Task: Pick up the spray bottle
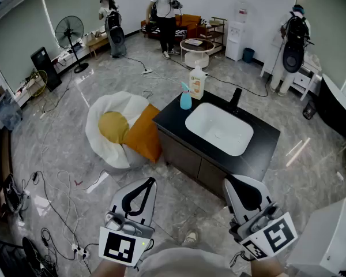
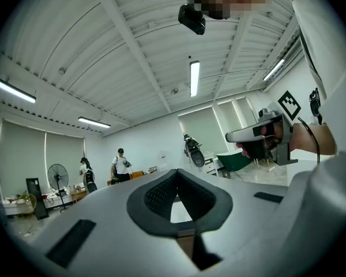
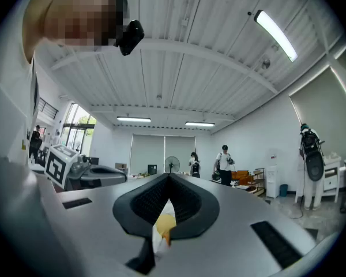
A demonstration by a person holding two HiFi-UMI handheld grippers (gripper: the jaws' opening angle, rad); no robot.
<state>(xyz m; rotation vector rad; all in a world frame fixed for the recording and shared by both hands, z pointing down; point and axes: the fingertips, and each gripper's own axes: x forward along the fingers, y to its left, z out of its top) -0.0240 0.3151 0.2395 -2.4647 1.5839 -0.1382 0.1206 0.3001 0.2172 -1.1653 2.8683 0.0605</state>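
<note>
- While both grippers are held level and low over the grey floor [image 1: 75, 154], well short of the black worktop [image 1: 264, 138], the blue spray bottle [image 1: 185, 97] stands upright near the worktop's far left corner with nothing touching it
- A white bottle with an orange cap [image 1: 197, 83] stands just beside the spray bottle, closer to the far edge
- A white sink [image 1: 219, 129] fills the middle of the worktop, and a black tap [image 1: 236, 98] rises at the far edge behind it
- The left gripper [image 1: 151, 181] has its fingers brought together at the tips; its own view shows only the loop-shaped gap between the ribbed pads, with nothing in it
- The right gripper [image 1: 226, 183] has its fingers closed tip to tip in the same way, and it holds nothing
- On the floor off the worktop's left edge lies a white beanbag [image 1: 106, 152] with a yellow cushion [image 1: 113, 127] and an orange cushion [image 1: 144, 134] resting on it
- Three people stand at the far side of the room, well apart from the worktop, and a standing fan [image 1: 69, 32] is by the left wall
</note>
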